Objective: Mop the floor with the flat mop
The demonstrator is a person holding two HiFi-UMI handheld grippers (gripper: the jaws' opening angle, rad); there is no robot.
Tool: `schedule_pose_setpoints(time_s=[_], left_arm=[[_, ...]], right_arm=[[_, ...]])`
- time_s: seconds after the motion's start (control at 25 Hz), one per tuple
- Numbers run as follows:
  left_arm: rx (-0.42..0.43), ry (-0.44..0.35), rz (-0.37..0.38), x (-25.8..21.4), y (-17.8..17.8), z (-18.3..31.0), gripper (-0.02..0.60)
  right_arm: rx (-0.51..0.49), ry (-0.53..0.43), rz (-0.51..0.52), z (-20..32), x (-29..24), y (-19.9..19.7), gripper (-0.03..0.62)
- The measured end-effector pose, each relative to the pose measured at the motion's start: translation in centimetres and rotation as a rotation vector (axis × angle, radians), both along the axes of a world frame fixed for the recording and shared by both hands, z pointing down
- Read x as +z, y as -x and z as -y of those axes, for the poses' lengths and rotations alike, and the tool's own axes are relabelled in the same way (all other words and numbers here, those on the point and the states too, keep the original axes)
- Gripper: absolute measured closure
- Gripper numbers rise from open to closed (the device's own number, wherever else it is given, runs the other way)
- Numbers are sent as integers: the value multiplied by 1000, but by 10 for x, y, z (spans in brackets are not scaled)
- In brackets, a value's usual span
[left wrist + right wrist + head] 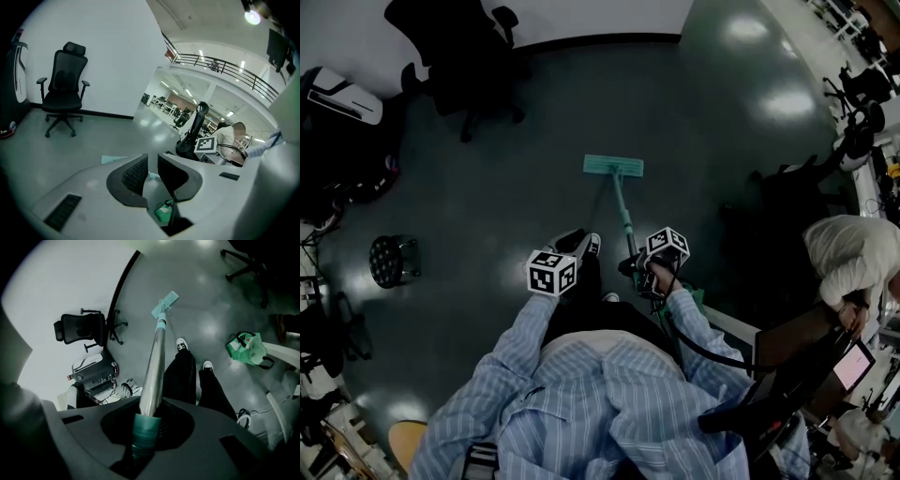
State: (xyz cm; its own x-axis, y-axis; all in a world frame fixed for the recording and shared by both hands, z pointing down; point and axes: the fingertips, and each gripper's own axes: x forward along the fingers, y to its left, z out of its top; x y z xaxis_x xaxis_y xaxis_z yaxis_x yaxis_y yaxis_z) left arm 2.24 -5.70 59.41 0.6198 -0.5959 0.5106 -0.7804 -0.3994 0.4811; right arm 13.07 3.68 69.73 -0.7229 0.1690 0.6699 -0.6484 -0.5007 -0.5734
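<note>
The flat mop's teal head (pixel 614 166) lies flat on the dark grey floor ahead of my feet. Its silver handle (pixel 623 214) slopes back to my right gripper (pixel 639 267). In the right gripper view this gripper (pixel 150 416) is shut on the handle's teal grip (pixel 144 432), and the handle (pixel 155 357) runs out to the head (pixel 165 303). My left gripper (pixel 565 248) hovers left of the handle, apart from it. Its jaws (pixel 153 171) stand almost together with nothing between them. Beyond them the mop head (pixel 114 159) shows on the floor.
A black office chair (pixel 455 56) stands by the far wall, a round stool (pixel 392 260) and dark equipment (pixel 337 103) at the left. A green bag (pixel 246 348) lies on the floor at my right. A seated person (pixel 853 253) and more chairs (pixel 787 202) fill the right.
</note>
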Motion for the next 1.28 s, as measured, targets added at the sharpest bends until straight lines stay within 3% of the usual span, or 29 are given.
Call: schedule_pose_setpoints(time_s=[0.32,0.6,1.0,1.28], left_arm=[[18,-27,-15,-7,-27,-62,512],[36,-2,-3,1,-40,-110,512],[89,2,11,3,-55,-126,512],[109,-14,29,4,-63,-117,512]], right_arm=[[-48,4,-17,-91,2,-27,539],[-94,10,-37,-155,0,-53,540],[-145,17,-46,-203,-7,-87,540],[-168,12,-39,-199,-10,-91,539]])
